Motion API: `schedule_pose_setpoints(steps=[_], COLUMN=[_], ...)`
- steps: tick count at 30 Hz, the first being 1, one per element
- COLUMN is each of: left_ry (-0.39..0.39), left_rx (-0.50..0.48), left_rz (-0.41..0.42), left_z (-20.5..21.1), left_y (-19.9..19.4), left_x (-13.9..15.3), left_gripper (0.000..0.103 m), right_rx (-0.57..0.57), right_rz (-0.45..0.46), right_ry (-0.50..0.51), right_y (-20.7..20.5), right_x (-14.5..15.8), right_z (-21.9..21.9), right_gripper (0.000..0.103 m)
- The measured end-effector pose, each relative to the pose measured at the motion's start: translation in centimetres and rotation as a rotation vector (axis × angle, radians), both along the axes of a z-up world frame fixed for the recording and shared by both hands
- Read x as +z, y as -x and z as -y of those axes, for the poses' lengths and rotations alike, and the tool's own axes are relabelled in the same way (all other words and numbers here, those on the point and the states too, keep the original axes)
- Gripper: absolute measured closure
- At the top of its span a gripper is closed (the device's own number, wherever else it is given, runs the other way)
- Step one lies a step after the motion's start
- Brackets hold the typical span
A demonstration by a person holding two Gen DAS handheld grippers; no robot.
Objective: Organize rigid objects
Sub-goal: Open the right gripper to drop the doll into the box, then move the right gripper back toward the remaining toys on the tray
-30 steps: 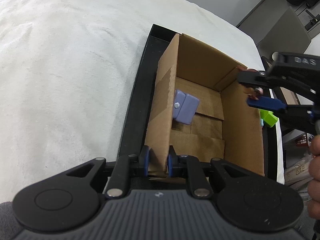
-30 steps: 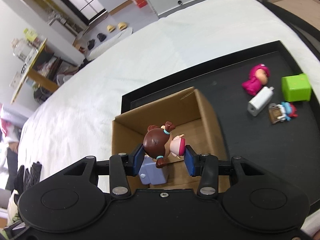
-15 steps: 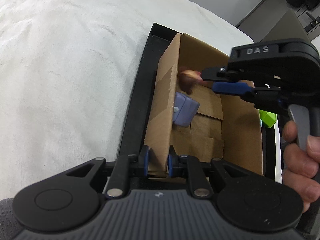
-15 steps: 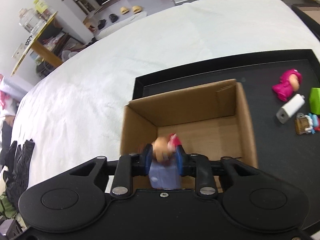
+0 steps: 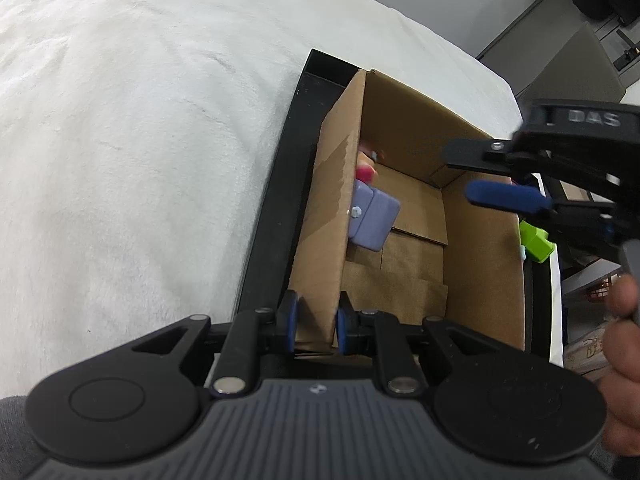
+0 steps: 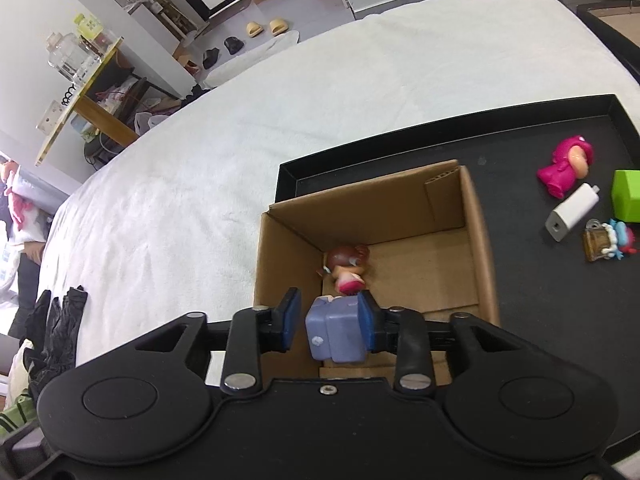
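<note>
Two toys [image 6: 347, 268] inside cardboard box [image 6: 476, 224]

Background was pretty cluttered: a white fuzzy cloth [image 6: 304, 92] covered the whole tabletop, two pairs of slippers [image 6: 265, 28] sat on the floor past its far edge, black gloves [image 6: 56, 320] lay at the left edge, and a wooden shelf [image 6: 86, 92] held a glass jar [image 6: 66, 56].

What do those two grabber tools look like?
Each is black plastic with two round bulges, silver screws and a ribbed grey grip. The left gripper and right gripper both have blue fingertip pads. The right one has "DAS" on its side. A grey sleeve shows nearby.
</note>
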State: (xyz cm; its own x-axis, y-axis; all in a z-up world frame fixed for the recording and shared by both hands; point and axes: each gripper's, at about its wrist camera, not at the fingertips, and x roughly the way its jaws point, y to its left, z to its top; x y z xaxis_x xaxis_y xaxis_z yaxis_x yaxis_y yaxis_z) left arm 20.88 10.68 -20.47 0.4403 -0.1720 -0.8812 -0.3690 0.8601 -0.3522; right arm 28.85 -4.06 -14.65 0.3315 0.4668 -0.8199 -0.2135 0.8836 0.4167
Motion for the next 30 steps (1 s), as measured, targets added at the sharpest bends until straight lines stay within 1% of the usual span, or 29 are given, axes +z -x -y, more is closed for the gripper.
schedule_pose_setpoints(steps=[1, 2, 3, 5, 7, 11, 24, 25, 26, 27, 30], left_ry=[-0.006, -0.009, -0.011, -0.015, -0.020, -0.021, -0.042, -0.044, -0.047, -0.051, -0.052], left_rx=[-0.002, -0.001, 0.001, 0.001, -0.003, 0.002, 0.030, 0.032, 0.034, 0.035, 0.044], left_rz=[0.000, 0.000, 0.001, 0.003, 0.002, 0.001, 0.005, 0.004, 0.002, 0.001, -0.002], left_z=[0.1, 0.1, 0.2, 0.3, 0.4, 0.4, 0.8, 0.9, 0.9, 1.0, 1.0], left_y=[0.0, 0.0, 0.0, 0.0, 0.1, 0.1, 0.4, 0.3, 0.3, 0.3, 0.3], left_x=[0.1, 0.1, 0.1, 0.2, 0.3, 0.4, 0.6, 0.6, 0.6, 0.6, 0.7], left_gripper=[0.085, 0.085, 0.085, 0.085, 0.085, 0.086, 0.086, 0.086, 0.086, 0.087, 0.087], right_rx=[0.001, 0.001, 0.000, -0.004, -0.013, -0.036, -0.093, -0.099, -0.104, -0.110, -0.119], right_rz=[0.007, 0.018, 0.032, 0.050, 0.051, 0.069, 0.107, 0.106, 0.107, 0.112, 0.120], right_ry=[0.002, 0.006, 0.012, 0.024, 0.025, 0.035, 0.051, 0.051, 0.049, 0.049, 0.053], right_y=[0.2, 0.4, 0.5, 0.8, 0.9, 1.2, 1.9, 1.9, 1.9, 1.9, 2.0], right_x=[0.3, 0.6, 0.9, 1.3, 1.5, 2.1, 2.1, 1.9, 1.8, 1.8, 1.6], right_z=[0.3, 0.4, 0.6, 1.3, 2.2, 3.8, 8.9, 9.3, 9.7, 10.0, 10.9], right_gripper=[0.060, 0.051, 0.045, 0.043, 0.042, 0.034, 0.032, 0.031, 0.025, 0.023, 0.023])
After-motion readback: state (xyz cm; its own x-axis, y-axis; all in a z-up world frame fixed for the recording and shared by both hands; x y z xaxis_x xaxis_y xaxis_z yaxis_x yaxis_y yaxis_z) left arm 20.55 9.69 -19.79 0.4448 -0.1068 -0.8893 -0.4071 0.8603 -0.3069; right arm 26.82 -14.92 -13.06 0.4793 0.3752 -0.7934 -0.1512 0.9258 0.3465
